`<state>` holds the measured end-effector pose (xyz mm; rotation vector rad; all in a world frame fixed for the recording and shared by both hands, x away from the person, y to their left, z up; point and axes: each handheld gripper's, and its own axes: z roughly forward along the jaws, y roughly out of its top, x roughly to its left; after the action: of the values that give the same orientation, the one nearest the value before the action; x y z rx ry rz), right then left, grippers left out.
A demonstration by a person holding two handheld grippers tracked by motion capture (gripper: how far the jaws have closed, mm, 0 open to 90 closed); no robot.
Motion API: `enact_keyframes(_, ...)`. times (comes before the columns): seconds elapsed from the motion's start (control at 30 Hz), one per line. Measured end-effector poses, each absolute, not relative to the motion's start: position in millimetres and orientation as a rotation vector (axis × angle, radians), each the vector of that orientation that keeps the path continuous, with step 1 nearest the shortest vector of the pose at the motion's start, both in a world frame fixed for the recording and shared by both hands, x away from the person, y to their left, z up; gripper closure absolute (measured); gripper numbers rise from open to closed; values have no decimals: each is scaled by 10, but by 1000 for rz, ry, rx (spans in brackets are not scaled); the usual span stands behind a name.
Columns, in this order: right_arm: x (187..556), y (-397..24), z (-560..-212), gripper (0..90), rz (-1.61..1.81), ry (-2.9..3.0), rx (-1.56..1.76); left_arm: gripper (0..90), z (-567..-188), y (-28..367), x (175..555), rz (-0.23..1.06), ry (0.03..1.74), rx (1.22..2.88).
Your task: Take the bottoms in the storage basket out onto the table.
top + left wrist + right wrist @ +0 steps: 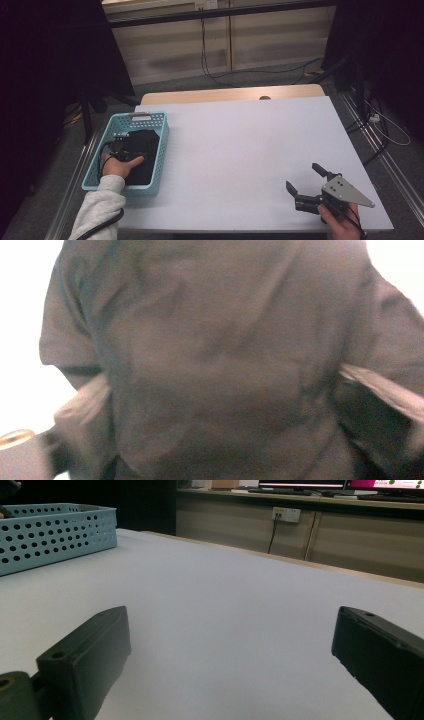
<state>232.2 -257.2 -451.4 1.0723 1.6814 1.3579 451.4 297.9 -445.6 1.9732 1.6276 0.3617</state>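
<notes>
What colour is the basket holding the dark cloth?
Light blue, with perforated walls; the basket shows best in the high view.

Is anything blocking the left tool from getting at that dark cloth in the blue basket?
Nothing visible does. The left tool is already down inside the blue basket, right over the dark cloth. In the left gripper view the cloth's folds lie close ahead with nothing in front of them. Whether the tool touches it cannot be told.

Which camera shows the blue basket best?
The high view: the whole blue basket sits at the table's left edge with dark cloth inside. The right gripper view catches just one holed corner; the left gripper view is close on the cloth.
</notes>
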Motion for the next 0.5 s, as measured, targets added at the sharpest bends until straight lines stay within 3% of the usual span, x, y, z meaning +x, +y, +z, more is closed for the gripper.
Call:
enact_keyframes(0.1, 2321, -2569, -4511, 11, 1358, 1681, 1073, 313, -4432, 2930, 4542, 327, 1591, 1963)
enact_keyframes(0.27, 2321, -2577, -4511, 11, 1359, 1679, 1071, 540, -4461, 2870, 4583, 289, 1577, 1900)
enact_keyframes(0.5, 2319, -2590, -4512, 11, 1358, 1675, 1078, 661, -4420, 2921, 4622, 219, 1587, 1889)
